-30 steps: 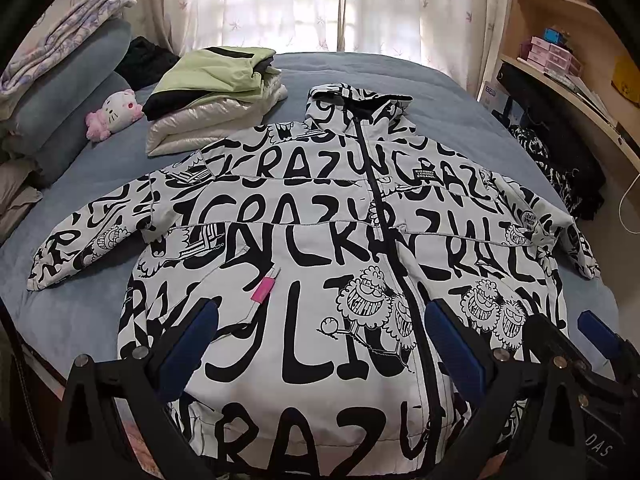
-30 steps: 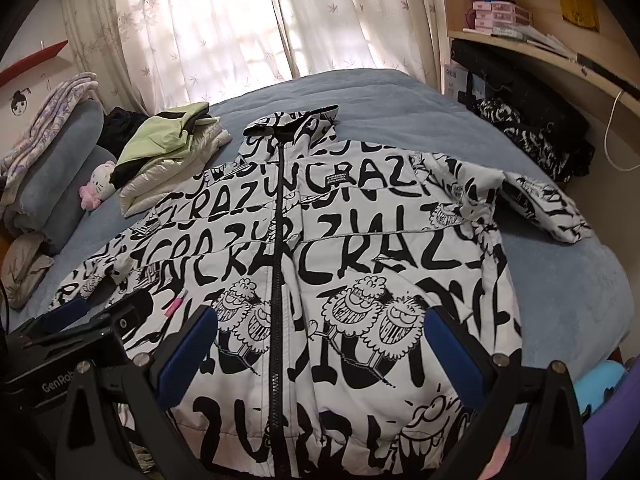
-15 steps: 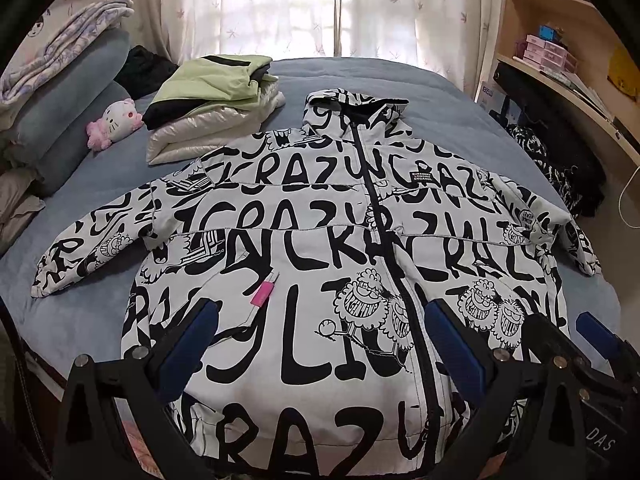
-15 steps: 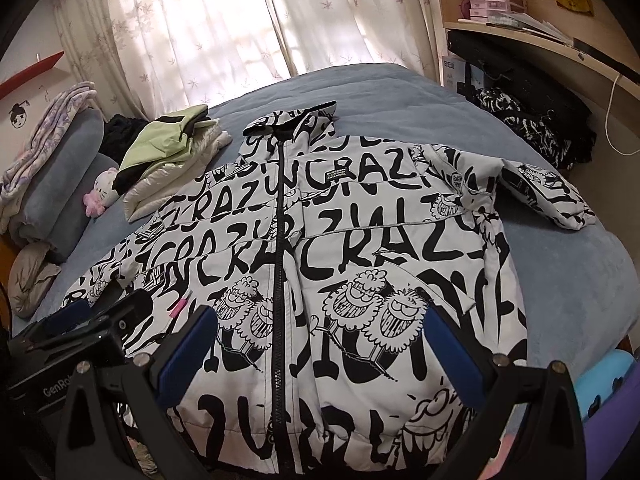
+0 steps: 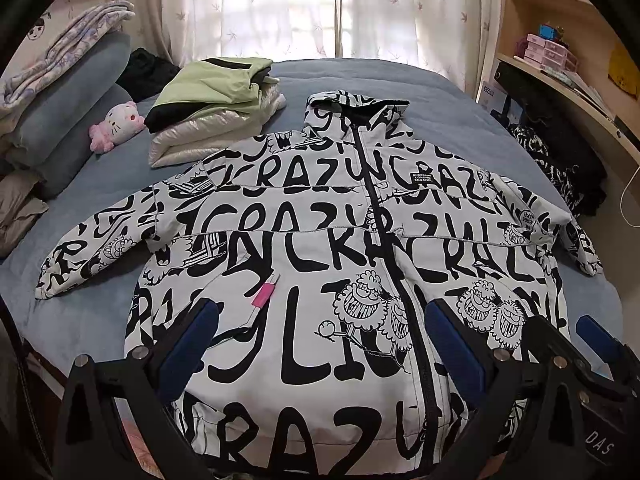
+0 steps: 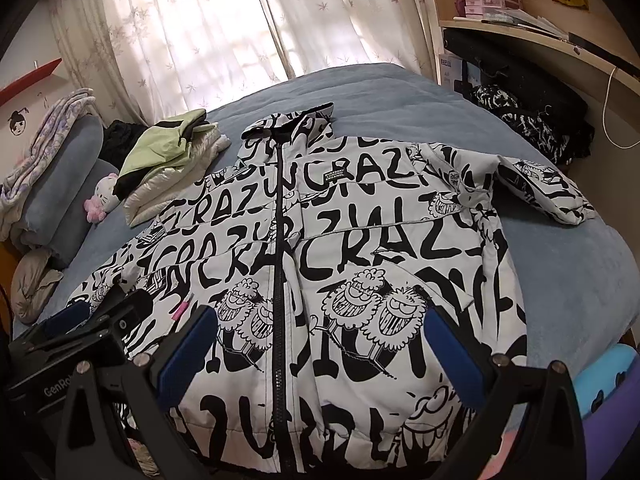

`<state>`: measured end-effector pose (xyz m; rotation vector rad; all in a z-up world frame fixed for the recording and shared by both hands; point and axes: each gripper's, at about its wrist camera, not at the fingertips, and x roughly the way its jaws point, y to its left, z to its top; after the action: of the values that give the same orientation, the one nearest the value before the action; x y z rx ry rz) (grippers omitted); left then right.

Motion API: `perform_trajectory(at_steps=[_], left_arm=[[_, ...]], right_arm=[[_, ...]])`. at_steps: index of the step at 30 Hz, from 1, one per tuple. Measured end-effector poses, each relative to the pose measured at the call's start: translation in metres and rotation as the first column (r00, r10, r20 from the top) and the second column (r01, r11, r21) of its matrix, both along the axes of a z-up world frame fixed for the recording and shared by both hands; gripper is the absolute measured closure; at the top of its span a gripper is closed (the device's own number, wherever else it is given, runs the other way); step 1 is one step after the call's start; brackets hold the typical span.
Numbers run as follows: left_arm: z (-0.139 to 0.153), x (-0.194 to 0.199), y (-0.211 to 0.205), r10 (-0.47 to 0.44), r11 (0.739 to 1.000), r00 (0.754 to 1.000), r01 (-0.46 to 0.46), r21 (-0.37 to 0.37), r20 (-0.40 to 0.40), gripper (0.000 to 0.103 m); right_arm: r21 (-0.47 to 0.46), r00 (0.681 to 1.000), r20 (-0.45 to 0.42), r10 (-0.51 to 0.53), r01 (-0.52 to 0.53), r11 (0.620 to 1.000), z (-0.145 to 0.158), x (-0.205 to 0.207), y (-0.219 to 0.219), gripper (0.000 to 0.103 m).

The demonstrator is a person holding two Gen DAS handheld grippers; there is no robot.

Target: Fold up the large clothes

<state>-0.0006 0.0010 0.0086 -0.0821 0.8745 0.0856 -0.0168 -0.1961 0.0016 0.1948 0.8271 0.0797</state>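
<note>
Your left gripper (image 5: 320, 344) and right gripper (image 6: 320, 344) have backed off slightly, jaws wide and empty; the black-and-white graffiti-print puffer jacket (image 5: 320, 248) (zipped, flat) awaits its first fold.

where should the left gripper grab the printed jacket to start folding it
Take the printed jacket by its left sleeve cuff, coming in from the outer left side over the bare bed. That sleeve lies flat and spread away from the body, so its free end can likely be pinched and swung across the chest. The left gripper is open.
</note>
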Motion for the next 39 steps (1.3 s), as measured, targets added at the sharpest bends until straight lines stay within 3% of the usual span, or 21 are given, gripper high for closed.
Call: perform_trajectory(at_steps=[13, 25, 39], left_arm=[[0.002, 0.005, -0.005, 0.0, 1.0, 1.0, 0.0, 0.015, -0.03, 0.001], [0.003, 0.018, -0.028, -0.036, 0.997, 0.999, 0.036, 0.065, -0.007, 0.001], [0.038, 0.066, -0.076, -0.137, 0.988, 0.989, 0.132, 0.086, 0.053, 0.001]], right_arm=[[0.0, 1.0, 0.024, 0.019, -0.019, 1.0, 0.007, 0.001, 0.0, 0.0], [-0.005, 0.998, 0.061, 0.015, -0.015, 1.0, 0.008, 0.005, -0.011, 0.0], [-0.042, 0.988, 0.154, 0.012, -0.005, 0.999, 0.045, 0.033, -0.045, 0.0]])
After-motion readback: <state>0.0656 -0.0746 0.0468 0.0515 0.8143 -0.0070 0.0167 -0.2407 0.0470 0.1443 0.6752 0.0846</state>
